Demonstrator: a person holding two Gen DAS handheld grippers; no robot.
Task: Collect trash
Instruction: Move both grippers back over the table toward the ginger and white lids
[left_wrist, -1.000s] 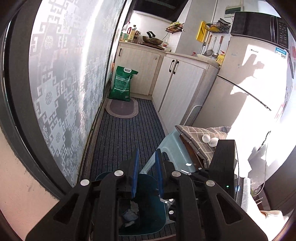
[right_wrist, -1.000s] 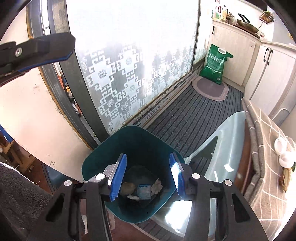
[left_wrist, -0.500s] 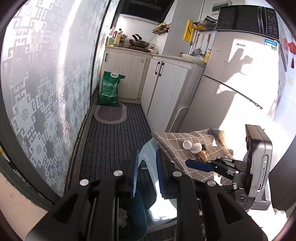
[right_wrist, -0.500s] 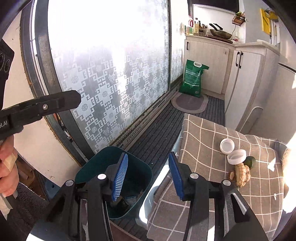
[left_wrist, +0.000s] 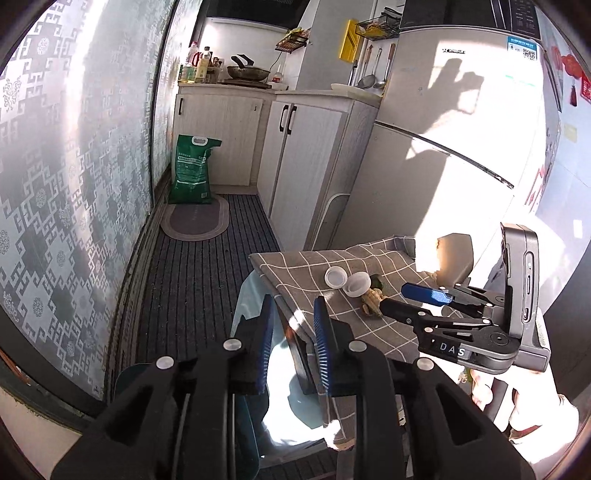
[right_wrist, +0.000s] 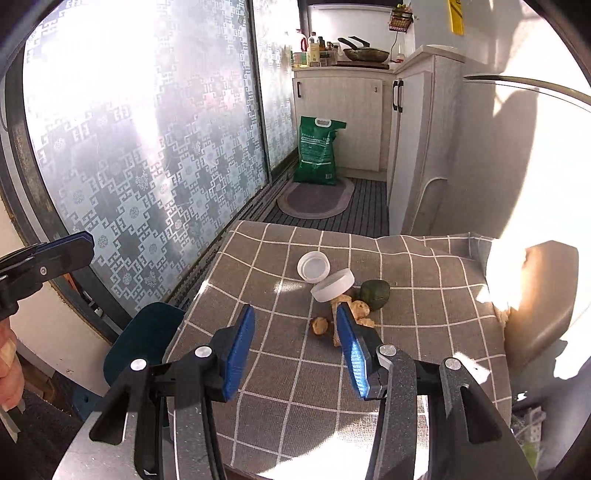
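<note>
Nearest the right wrist camera, the right hand-held gripper hangs spread and empty over the grey checked cloth on the counter. Just beyond its fingertips lie the remaining scraps: knobbly beige ginger pieces, a dark green rounded fruit touching them, and two white round plastic lids, one leaning on the other. The left hand-held gripper, narrowly parted, holds nothing. The dark teal plastic bin stands on the floor just beside the counter's left edge; its contents are hidden here. Judging by this, four or so items remain to collect.
</note>
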